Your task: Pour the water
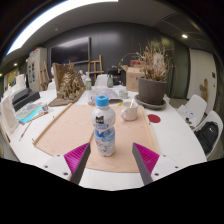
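A clear plastic water bottle [104,127] with a blue cap and a pale label stands upright on a tan mat [75,128] on the white table [180,135]. My gripper [111,163] is open, its two magenta pads spread wide just short of the bottle. The bottle stands a little ahead of the fingertips, in line with the gap, and touches neither finger. Beyond the bottle and slightly right sits a small white cup [130,111] on the mat.
A potted dry plant [152,75] stands at the back right, with a small red disc [154,118] in front of it. Dried foliage [70,85] sits at the back left. Papers and a tray [28,108] lie left. Chairs [199,112] ring the table.
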Demonstrator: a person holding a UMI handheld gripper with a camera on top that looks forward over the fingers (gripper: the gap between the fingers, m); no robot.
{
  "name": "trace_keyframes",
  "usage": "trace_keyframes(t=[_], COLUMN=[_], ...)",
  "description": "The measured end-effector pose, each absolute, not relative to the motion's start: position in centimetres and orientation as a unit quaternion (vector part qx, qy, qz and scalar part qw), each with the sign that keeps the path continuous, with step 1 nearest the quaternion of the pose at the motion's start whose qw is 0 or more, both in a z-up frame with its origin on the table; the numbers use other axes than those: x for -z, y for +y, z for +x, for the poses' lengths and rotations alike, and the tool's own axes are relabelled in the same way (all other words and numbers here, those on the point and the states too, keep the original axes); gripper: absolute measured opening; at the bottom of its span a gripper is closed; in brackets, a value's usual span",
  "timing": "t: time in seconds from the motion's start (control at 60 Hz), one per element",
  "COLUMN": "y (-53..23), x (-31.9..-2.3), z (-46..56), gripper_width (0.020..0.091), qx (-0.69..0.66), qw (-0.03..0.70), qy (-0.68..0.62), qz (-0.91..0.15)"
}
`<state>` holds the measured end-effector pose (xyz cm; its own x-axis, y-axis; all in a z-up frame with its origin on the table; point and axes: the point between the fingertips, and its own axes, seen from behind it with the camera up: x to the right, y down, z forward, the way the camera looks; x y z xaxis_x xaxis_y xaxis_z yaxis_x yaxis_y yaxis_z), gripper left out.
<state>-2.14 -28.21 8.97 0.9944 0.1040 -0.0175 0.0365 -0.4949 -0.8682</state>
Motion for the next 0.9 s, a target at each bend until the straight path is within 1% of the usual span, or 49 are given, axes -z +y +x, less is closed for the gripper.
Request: trace_keyframes(t=[0.167, 0.217, 0.267, 0.317, 0.35, 0.433, 0.517, 0.583, 0.7, 0.8, 0.9], y=[-21.9, -20.5, -19.4, -18.7, -18.4, -18.1, -18.3, -18.3, -17.7, -16.0, -13.1], x=[-7.6, -7.1, -6.3, -5.7, -5.7, -5.7, -5.6, -5.6, -8.0, -12.0, -16.3], z=[-4.3, -4.6, -4.5, -4.6, -4.9, -5.0, -4.8, -4.7, -6.6, -8.9, -11.6], gripper_width=[0.0857, 0.0826, 0.0755, 0.0633, 0.0531, 0.0484, 0.0402, 0.0354, 0.0354, 0.0354, 0.0355], qx=[-0.020, -0.015, -0.008, -0.005, -0.008, 0.000, 0.007, 0.011, 0.011, -0.016, -0.079], qw=[0.541, 0.548, 0.550, 0.552, 0.557, 0.565, 0.564, 0.559, 0.562, 0.581, 0.597], qy=[-0.028, -0.024, -0.018, -0.012, -0.010, -0.009, -0.002, 0.007, 0.003, 0.008, 0.046], qz=[-0.840, -0.836, -0.835, -0.834, -0.831, -0.825, -0.826, -0.829, -0.827, -0.813, -0.797])
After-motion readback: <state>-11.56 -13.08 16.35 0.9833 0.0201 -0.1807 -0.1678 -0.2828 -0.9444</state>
